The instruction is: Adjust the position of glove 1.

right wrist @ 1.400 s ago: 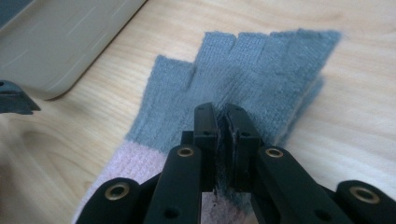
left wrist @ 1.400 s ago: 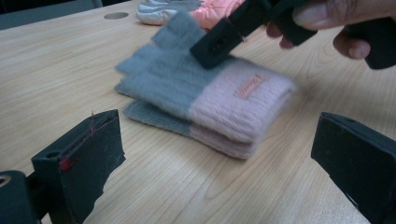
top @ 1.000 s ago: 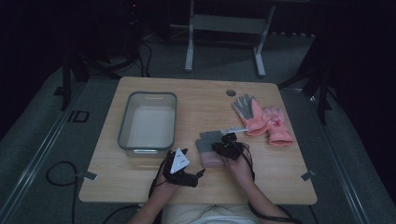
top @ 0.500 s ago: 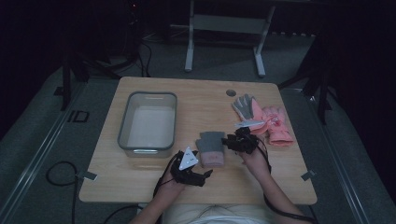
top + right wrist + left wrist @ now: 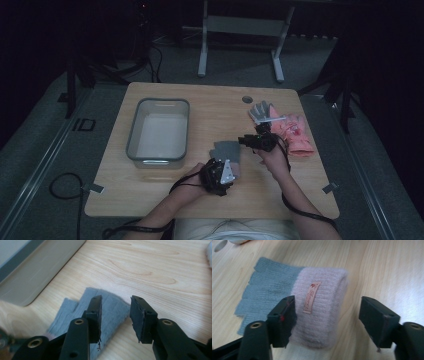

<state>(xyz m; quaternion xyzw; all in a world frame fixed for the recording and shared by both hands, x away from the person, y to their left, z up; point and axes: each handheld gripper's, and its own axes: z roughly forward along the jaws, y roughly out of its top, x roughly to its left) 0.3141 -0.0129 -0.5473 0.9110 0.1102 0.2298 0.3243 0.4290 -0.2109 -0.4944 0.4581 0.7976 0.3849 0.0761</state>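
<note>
A knit glove (image 5: 226, 150) with grey fingers and a pink cuff lies flat mid-table. In the left gripper view the cuff (image 5: 322, 312) carries a small label. My left gripper (image 5: 327, 305) straddles the cuff; its jaws have just been closing, one pad (image 5: 287, 315) by the cuff's edge, the other clear of it. The left gripper (image 5: 226, 167) sits at the glove's near end. My right gripper (image 5: 246, 141) hovers at the glove's right side. Its jaws (image 5: 116, 301) have just opened above the grey part (image 5: 110, 312), with nothing between them.
A grey plastic bin (image 5: 159, 131) stands on the table's left half, its corner (image 5: 37, 272) also in the right gripper view. More grey and pink gloves (image 5: 287, 130) lie at the right. A small round hole (image 5: 247, 99) marks the wooden tabletop (image 5: 200, 105).
My left gripper has slid right to the glove's cuff and its jaws have narrowed. My right gripper has let go of the glove and drawn up and to the right.
</note>
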